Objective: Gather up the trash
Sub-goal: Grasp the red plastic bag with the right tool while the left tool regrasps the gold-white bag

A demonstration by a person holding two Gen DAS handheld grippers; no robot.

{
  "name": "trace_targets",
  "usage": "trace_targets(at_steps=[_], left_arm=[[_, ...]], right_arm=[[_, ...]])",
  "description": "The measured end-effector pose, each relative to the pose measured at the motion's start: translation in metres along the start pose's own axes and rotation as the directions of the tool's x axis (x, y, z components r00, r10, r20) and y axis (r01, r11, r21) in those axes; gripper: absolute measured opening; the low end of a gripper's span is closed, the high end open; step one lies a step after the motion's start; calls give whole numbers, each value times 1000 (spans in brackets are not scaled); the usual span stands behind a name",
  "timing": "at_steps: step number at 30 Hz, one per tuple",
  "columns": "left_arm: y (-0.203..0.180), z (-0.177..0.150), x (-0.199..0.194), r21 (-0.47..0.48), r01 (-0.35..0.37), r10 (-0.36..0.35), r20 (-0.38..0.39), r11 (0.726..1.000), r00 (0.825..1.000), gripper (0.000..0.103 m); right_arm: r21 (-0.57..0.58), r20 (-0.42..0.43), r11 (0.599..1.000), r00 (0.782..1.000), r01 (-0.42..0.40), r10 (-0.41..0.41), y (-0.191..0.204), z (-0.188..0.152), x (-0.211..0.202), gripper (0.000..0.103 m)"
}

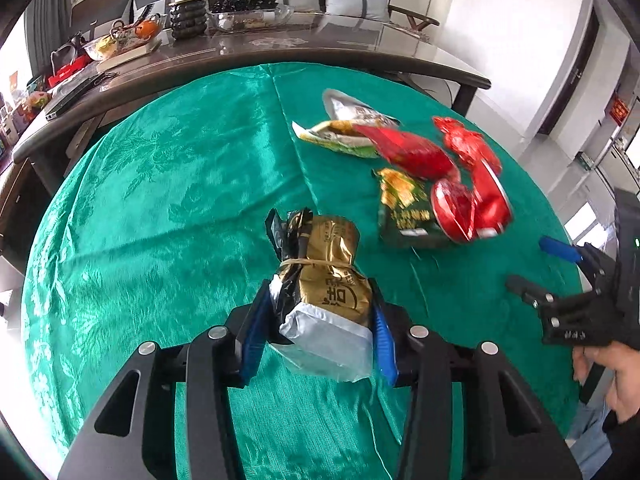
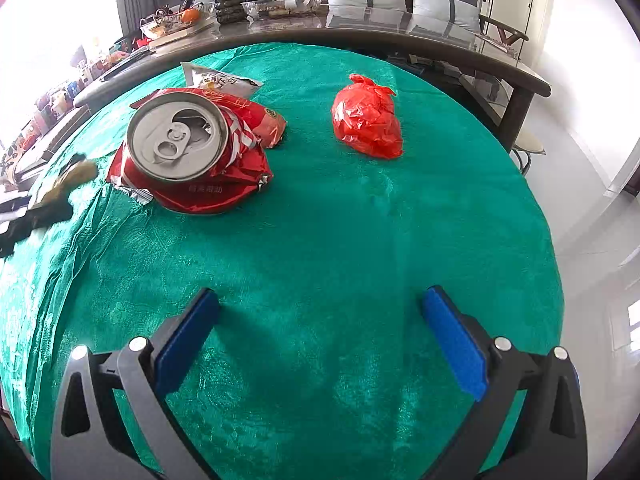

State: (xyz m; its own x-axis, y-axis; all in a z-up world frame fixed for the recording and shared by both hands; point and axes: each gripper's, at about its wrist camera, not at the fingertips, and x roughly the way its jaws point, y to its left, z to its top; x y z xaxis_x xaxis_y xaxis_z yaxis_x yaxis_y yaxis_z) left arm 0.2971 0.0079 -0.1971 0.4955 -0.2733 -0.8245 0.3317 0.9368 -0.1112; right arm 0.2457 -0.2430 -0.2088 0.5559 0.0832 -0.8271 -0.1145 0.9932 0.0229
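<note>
A gold and black snack bag [image 1: 324, 248], tied with a rubber band, sits between the blue pads of my left gripper [image 1: 320, 308], which is shut on its lower half; the same bag shows blurred at the left edge [image 2: 68, 184]. On the round green tablecloth [image 1: 180, 200] lie a crushed red can [image 2: 176, 144], a red wrapper [image 1: 408, 152], a green snack bag [image 1: 404, 208], a white and yellow wrapper [image 1: 344, 128] and a crumpled red plastic bag [image 2: 368, 120]. My right gripper [image 2: 320, 296] stands open over bare cloth, nothing between its fingers.
Behind the round table runs a long dark table [image 1: 320, 52] with glass bowls, a potted plant [image 1: 186, 4] and a laptop. Cushions line a sofa at the back. A person's hand [image 1: 612, 380] holds the right gripper at the table's right edge.
</note>
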Motion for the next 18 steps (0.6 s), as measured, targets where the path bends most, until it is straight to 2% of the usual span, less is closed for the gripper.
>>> trace_targets(at_steps=[3,5,8,12,16,18], left_arm=[[-7,-16,1,13,-15,15,0,1000,1000,59],[-9,-20,7,17,-33,33,2,999,999,79],[-11,-24,14,25,-72,71,16,997,997,90],[-15,-24,21,34,-127,126,11,991,992,97],[-12,-24,21,21,-122,122,8,992,993,99],[-12,-24,21,20,-121,120,8,993,993,99]], right_arm=[[0,0,1000,1000,0,0,0,0,0,98],[0,0,1000,1000,0,0,0,0,0,98],[0,0,1000,1000,-1,1,0,0,0,98],[2,0,1000,1000,-3,3,1,0,0,98],[6,1,1000,1000,-13,13,0,0,-1,99],[15,12,999,999,-42,42,-9,4,-1,98]])
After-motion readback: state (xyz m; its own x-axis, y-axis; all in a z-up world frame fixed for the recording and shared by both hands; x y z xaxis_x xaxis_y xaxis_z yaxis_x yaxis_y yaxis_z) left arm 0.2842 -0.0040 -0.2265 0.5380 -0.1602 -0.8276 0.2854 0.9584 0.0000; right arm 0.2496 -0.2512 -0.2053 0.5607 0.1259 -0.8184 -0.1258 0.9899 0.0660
